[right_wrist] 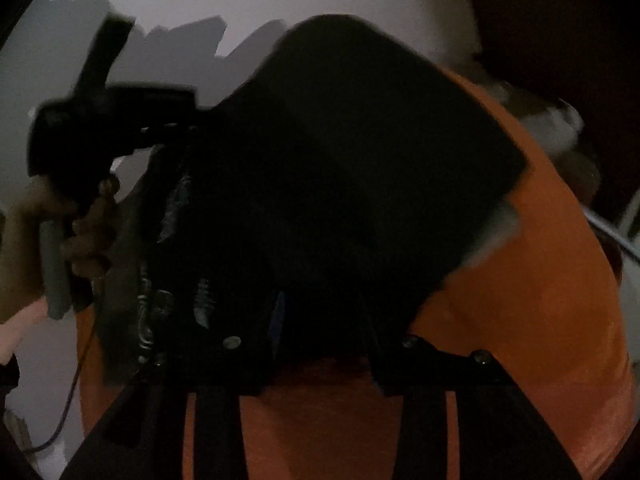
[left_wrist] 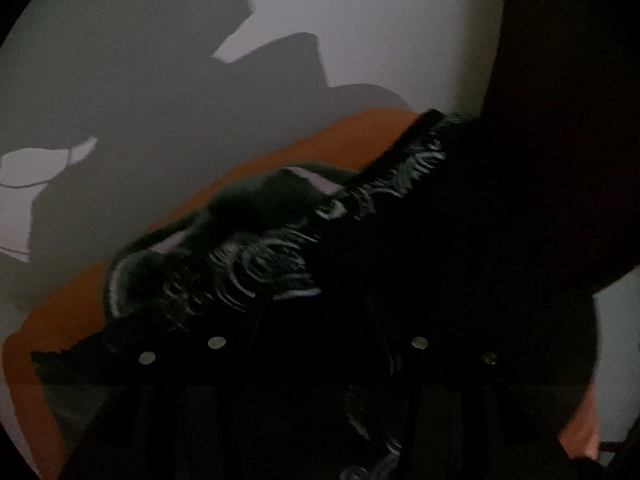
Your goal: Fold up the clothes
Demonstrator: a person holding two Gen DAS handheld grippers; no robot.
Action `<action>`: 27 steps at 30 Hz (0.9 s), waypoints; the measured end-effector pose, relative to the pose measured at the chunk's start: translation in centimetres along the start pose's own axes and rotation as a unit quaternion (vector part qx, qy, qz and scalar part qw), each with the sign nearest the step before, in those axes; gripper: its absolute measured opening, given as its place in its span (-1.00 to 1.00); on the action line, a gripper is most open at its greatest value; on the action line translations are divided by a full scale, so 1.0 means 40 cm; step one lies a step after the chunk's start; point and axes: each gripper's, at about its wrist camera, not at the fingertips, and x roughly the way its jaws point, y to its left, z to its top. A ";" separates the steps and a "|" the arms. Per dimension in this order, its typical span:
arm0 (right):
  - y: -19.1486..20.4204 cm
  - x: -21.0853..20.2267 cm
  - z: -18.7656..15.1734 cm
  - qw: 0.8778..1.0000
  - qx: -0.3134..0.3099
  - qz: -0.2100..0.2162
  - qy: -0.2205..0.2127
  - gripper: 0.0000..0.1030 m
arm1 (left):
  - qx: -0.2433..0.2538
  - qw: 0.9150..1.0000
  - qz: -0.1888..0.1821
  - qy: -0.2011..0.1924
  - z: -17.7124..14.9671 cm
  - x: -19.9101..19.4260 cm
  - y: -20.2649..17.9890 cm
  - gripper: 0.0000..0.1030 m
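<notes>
A black garment with a white line print hangs lifted in front of both cameras, above an orange cloth-covered surface. In the left wrist view the garment drapes over my left gripper and hides its fingers; it seems gripped at the edge. In the right wrist view the black garment fills the middle and covers my right gripper, whose dark fingers seem closed on the cloth. The other gripper, held by a hand, shows at the left, at the garment's printed edge.
The orange surface spreads below and to the right. A pale wall with gripper shadows stands behind. White bundled fabric lies at the upper right. A thin cable hangs at the lower left.
</notes>
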 end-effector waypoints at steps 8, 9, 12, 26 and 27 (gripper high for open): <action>0.037 -0.098 -0.003 0.995 -0.077 -0.061 0.002 -0.33 | -0.108 0.991 -0.052 -0.054 -0.131 -0.197 0.108 -0.02; 0.042 -0.110 -0.003 0.994 -0.087 -0.069 0.002 -0.33 | -0.106 0.991 -0.063 -0.057 -0.170 -0.228 0.103 0.00; 0.056 -0.147 -0.004 0.989 -0.116 -0.092 0.002 -0.33 | -0.097 0.990 -0.092 -0.042 -0.285 -0.285 0.065 0.21; 0.231 -0.252 0.000 0.983 -0.126 -0.125 0.052 -0.33 | -0.122 0.987 -0.060 0.081 -0.538 -0.292 0.047 0.23; 0.239 -0.263 0.003 0.983 -0.123 -0.125 0.055 -0.33 | -0.136 0.985 -0.074 0.079 -0.536 -0.324 0.066 0.23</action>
